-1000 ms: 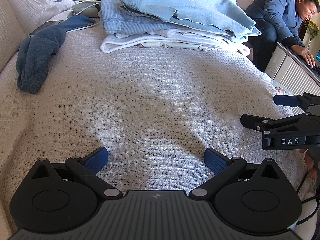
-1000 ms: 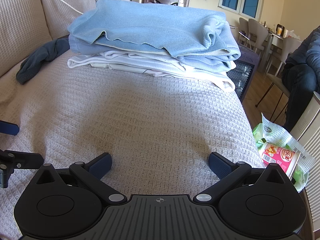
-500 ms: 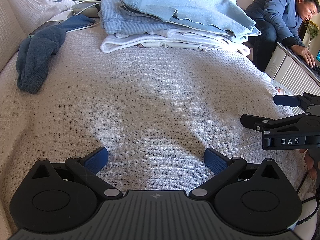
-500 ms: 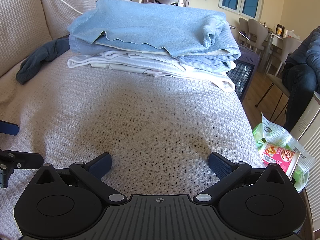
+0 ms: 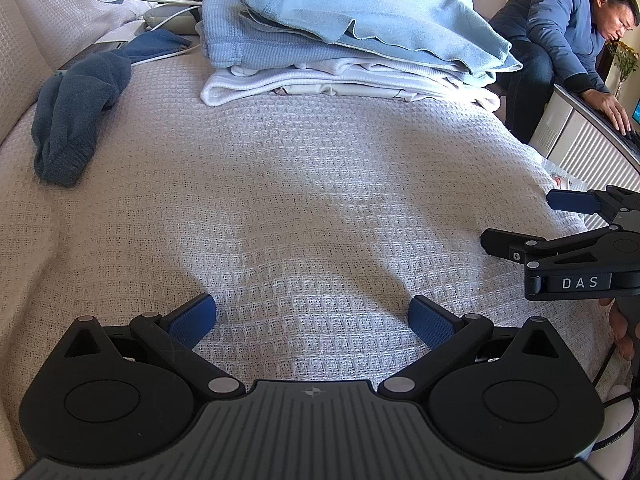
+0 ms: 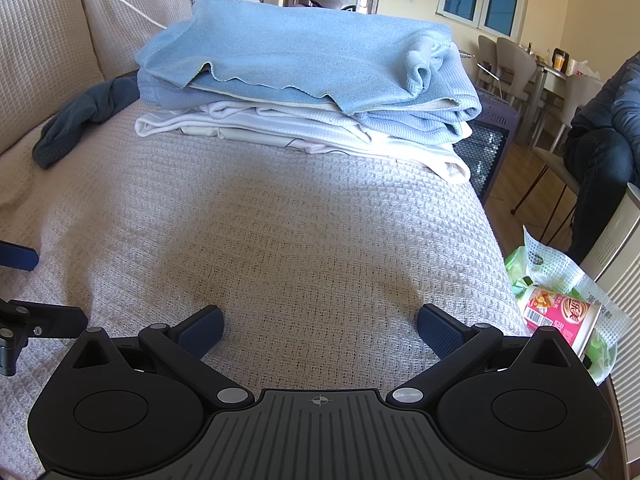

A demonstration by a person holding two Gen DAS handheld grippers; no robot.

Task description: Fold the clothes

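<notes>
A stack of folded clothes (image 5: 352,40) (image 6: 312,80), light blue on top and white beneath, lies at the far end of a sofa covered by a beige waffle-weave blanket (image 5: 304,184) (image 6: 304,220). A dark blue-grey garment (image 5: 76,112) (image 6: 84,116) lies crumpled at the far left. My left gripper (image 5: 312,318) hovers open above the bare blanket, nothing between its blue pads. My right gripper (image 6: 320,326) is open too, over the near blanket, and it shows from the side at the right edge of the left wrist view (image 5: 532,220).
A person in a blue jacket (image 5: 560,28) sits beyond the sofa's right side, a hand on a desk. A snack bag with a pink cup (image 6: 560,300) sits beside the sofa's right edge. White cables and a device (image 5: 172,12) lie behind the stack. Dining chairs (image 6: 516,68) stand further back.
</notes>
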